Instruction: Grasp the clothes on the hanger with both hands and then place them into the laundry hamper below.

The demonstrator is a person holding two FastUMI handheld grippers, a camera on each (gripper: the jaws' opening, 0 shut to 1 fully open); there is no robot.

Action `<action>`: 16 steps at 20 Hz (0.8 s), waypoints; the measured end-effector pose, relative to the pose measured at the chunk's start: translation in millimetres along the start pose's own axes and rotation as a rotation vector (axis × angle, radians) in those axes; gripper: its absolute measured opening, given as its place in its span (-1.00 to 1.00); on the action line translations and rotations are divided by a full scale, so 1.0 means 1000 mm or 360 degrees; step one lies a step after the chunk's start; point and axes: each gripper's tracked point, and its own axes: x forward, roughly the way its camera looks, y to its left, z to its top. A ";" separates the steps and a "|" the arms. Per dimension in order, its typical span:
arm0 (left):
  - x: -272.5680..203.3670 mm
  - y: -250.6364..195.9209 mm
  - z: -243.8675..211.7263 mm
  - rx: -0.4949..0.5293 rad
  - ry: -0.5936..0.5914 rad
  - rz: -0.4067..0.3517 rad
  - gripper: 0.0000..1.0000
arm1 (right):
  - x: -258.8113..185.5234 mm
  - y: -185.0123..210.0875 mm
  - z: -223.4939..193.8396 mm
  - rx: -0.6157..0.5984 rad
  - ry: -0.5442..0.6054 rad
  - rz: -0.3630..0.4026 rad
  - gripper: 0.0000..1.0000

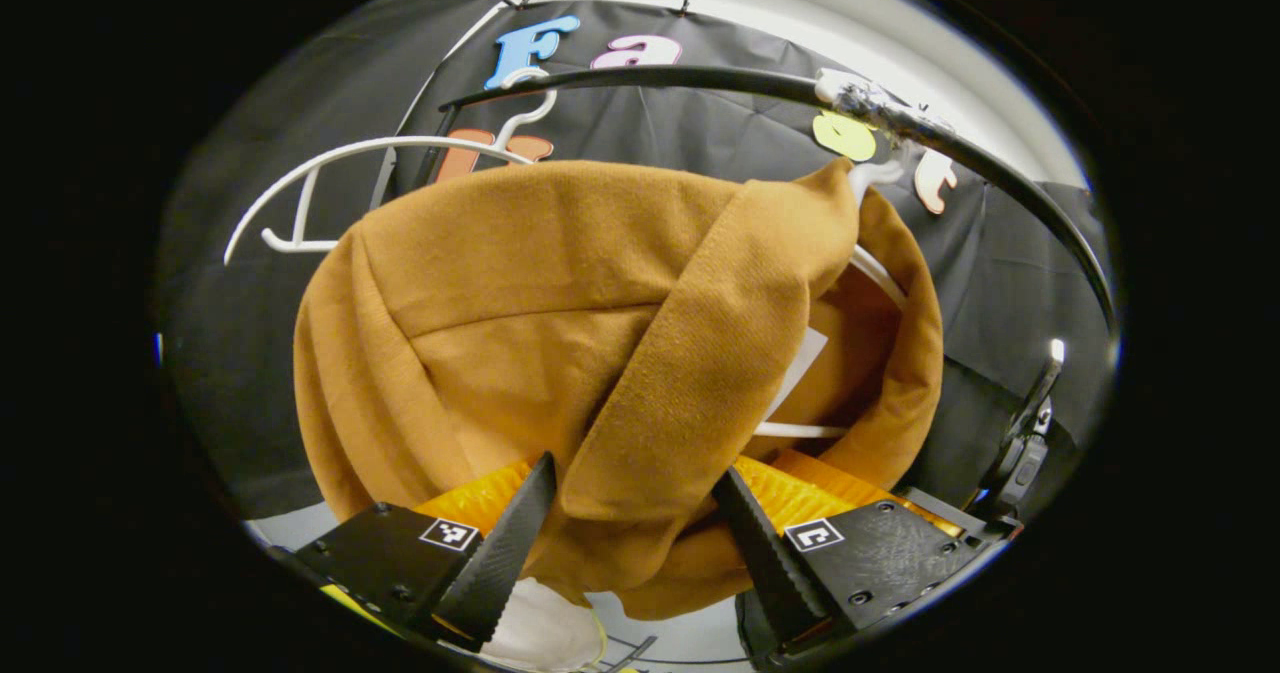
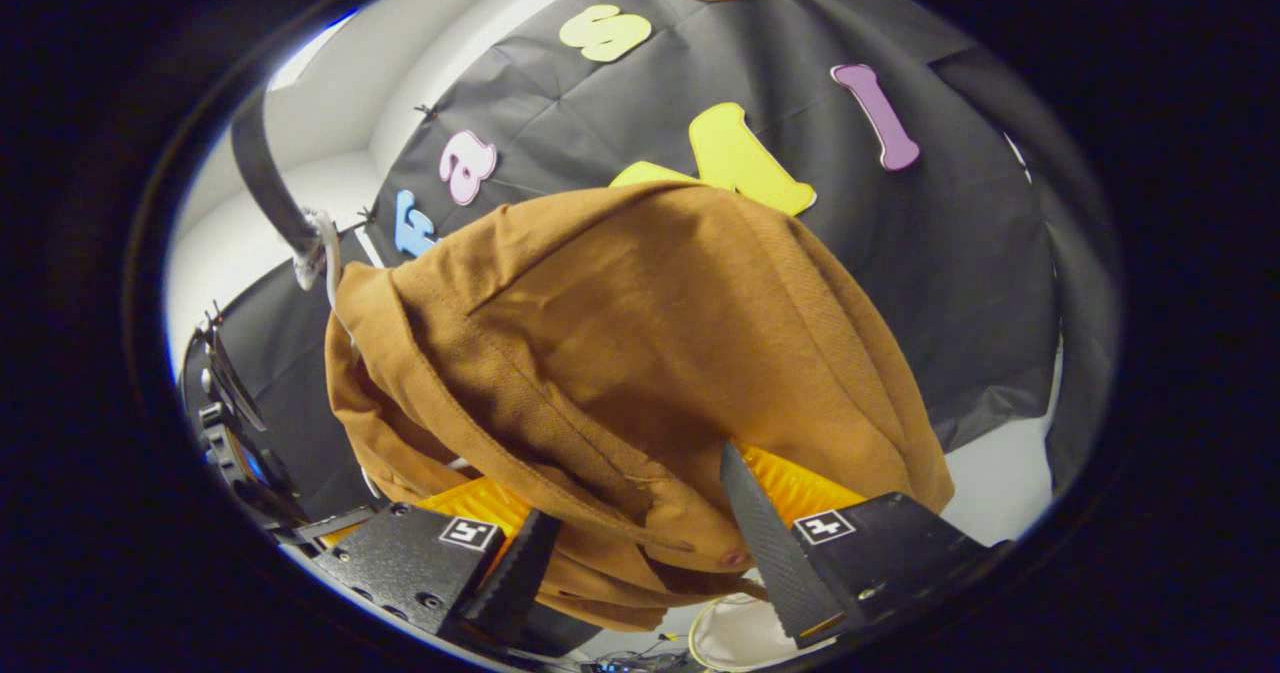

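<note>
Left gripper view: left gripper (image 1: 632,523) sits at bottom centre, jaws spread either side of a hanging fold of the brown garment (image 1: 560,323); cloth is between the fingers but I can't see both pressing on it, so I read it as straddling, not yet pinching (likely lined up to close on that fold); garment hangs mid-frame on a white hanger (image 1: 870,268) whose wire shows inside the opening at right; hanger hooks on the black rail (image 1: 760,83) arcing across the top; a second, bare white hanger (image 1: 330,168) sits upper left on the same rail.

Right gripper view: right gripper (image 2: 645,543) at bottom centre, jaws also apart, lower hem of the garment (image 2: 640,353) draped between them; same story, cloth in the gap, no clear clamp; approaching from the opposite side makes sense since the task wants a two-handed lift off the hanger; other gripper's body shows at far left edge.

Garment: thick mustard-brown knit, looks like a sweatshirt; soft folds, seams and a doubled band at the edge; a pale tag shows inside in left gripper view; hamper itself I can't make out (something pale at bottom of both frames, can't tell what).
</note>
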 end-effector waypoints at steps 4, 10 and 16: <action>0.006 0.007 -0.002 -0.0027 0.0014 0.0037 1.00 | -0.007 0.001 0.005 0.0031 0.0010 0.0079 0.63; 0.002 0.022 0.000 -0.0125 0.0060 0.0046 -0.55 | -0.020 -0.009 0.021 0.0093 -0.0063 0.0164 -0.30; -0.020 0.020 0.005 -0.0114 0.0047 -0.0067 -0.77 | -0.037 -0.011 0.037 0.0187 -0.0150 0.0294 -0.63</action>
